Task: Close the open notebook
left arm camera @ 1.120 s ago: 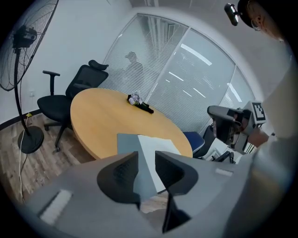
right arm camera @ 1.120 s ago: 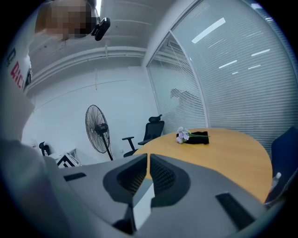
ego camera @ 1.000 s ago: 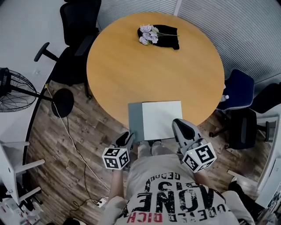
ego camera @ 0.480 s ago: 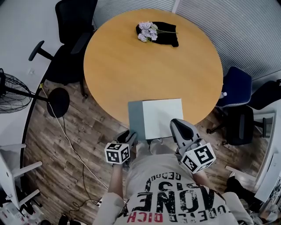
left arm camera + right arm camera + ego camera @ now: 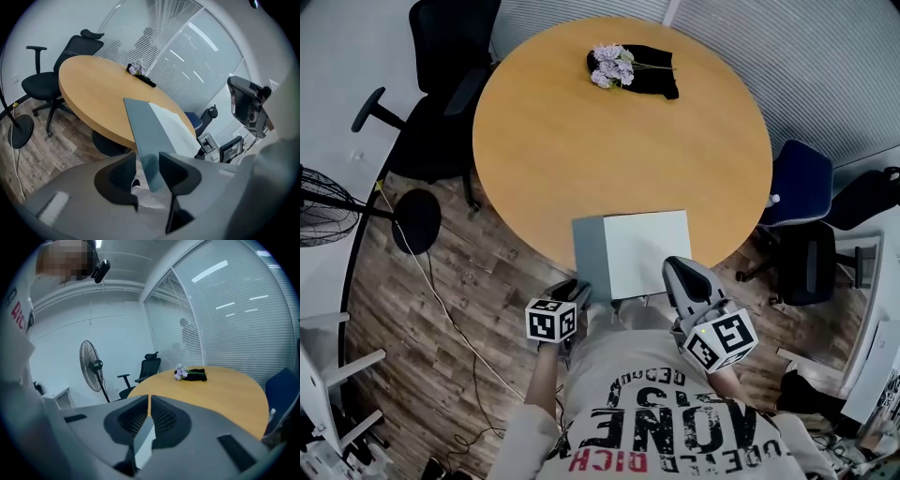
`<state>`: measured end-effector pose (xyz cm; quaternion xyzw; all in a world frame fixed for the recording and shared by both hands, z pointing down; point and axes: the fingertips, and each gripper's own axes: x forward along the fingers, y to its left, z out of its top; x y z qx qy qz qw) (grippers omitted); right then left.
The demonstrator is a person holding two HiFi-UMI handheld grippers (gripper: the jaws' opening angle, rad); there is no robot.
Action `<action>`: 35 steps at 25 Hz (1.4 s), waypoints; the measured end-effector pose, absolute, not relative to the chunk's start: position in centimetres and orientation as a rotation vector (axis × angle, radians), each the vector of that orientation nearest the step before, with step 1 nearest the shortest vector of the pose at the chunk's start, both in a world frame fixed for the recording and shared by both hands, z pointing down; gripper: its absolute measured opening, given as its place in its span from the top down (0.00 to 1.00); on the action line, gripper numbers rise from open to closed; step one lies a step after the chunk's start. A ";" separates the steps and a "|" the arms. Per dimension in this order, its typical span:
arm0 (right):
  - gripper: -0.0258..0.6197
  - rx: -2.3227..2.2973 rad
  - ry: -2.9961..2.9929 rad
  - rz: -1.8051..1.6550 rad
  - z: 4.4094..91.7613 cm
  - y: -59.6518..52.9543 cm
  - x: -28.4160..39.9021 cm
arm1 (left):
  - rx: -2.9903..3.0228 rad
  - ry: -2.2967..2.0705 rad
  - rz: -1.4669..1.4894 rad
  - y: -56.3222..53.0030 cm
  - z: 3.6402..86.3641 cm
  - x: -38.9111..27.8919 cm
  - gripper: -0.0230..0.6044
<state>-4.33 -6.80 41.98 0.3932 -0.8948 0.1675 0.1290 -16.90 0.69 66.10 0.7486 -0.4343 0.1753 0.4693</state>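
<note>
Open notebook (image 5: 637, 248) overhangs the near side of the table (image 5: 581, 141).

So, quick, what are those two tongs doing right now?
Left tongs: open, just widened, grey cover between them.
Right tongs: shut on the notebook.

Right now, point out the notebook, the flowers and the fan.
notebook (image 5: 647, 248), head view, white page.
flowers (image 5: 610, 67), head view, purple blossoms.
fan (image 5: 90, 357), right gripper view, round cage.

Office, probably: round table (image 5: 581, 141), swivel chairs (image 5: 441, 56)
</note>
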 end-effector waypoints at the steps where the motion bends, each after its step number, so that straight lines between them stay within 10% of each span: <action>1: 0.92 1.148 -2.597 0.487 42.0 -6.8 -4.3 | 1.829 -1.061 0.434 0.7 66.4 -16.9 0.71; 35: 0.92 1.238 -2.568 0.530 42.7 -7.1 -3.2 | 1.883 -1.003 0.418 0.5 61.9 -16.5 0.93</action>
